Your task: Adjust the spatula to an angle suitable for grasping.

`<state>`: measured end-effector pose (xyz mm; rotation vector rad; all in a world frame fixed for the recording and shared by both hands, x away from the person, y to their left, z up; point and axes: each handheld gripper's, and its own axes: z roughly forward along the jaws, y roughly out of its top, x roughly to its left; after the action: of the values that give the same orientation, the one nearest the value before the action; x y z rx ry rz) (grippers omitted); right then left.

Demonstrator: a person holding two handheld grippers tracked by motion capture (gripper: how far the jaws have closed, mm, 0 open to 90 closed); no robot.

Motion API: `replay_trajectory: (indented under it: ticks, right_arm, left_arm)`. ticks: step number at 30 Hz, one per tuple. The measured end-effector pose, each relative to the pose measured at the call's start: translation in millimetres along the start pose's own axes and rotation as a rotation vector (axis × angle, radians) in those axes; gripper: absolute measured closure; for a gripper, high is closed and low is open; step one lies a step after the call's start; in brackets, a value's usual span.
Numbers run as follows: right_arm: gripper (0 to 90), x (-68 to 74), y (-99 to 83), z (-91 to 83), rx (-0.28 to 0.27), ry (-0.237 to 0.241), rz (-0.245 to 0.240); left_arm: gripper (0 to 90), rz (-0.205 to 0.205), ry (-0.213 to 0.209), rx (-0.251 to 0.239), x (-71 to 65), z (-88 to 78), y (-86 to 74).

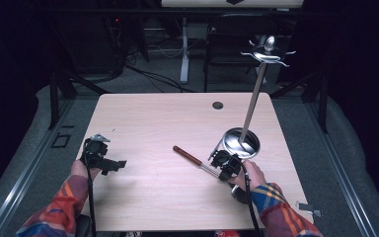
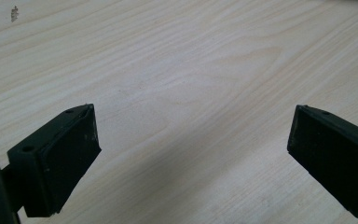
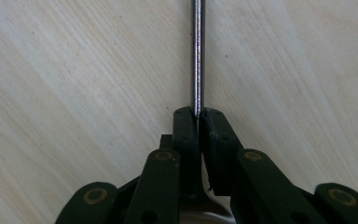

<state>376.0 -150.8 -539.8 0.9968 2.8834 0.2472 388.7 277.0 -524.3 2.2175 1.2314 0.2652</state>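
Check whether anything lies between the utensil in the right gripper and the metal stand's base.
Nothing visible does. The right gripper is shut on the utensil's metal shaft, right beside the stand's round base; only bare table lies around them. The left gripper sits open, far off.

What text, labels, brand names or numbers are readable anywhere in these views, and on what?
None can be read. The pale wooden table, the wooden-handled metal utensil, the shiny steel stand with hooks and both black grippers carry no visible lettering. A small dark mark on the tabletop is too blurred to read.
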Motion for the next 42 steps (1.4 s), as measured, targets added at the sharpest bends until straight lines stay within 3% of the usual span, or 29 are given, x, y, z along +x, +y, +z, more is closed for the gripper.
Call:
replay_trajectory:
  ticks: [5,11,13,15,17,25,42]
  right_arm:
    - [84.0,-5.0,-6.7,-2.7,0.034,-0.008,-0.021]
    - [84.0,-7.8,-17.4,-2.4,0.032,-0.002,0.002]
    - [84.0,-10.4,-18.9,-5.0,0.066,-0.013,-0.014]
    - [84.0,-11.2,-22.4,-3.5,0.049,-0.003,0.003]
    - [84.0,-13.0,-22.8,-6.7,0.093,-0.027,-0.036]
    - [83.9,-15.4,-32.3,-4.0,0.074,-0.006,-0.008]
    - [83.4,-27.1,-55.1,-6.7,0.131,-0.053,0.005]
  left_arm:
    - [1.8,0.0,0.0,0.0,0.0,0.0,0.0]
    - [1.8,-0.002,-0.001,-0.002,0.1,0.0,-0.2]
    - [1.8,-0.001,-0.001,0.0,0.1,0.0,-0.2]
    - [1.8,-0.003,-0.002,-0.001,0.1,0.0,-0.3]
    - [1.8,-0.003,-0.002,-0.001,0.1,0.0,-0.3]
    - [1.8,-0.006,-0.002,0.0,0.2,0.1,-0.4]
    - [1.9,-0.005,-0.001,0.001,0.3,0.0,-0.5]
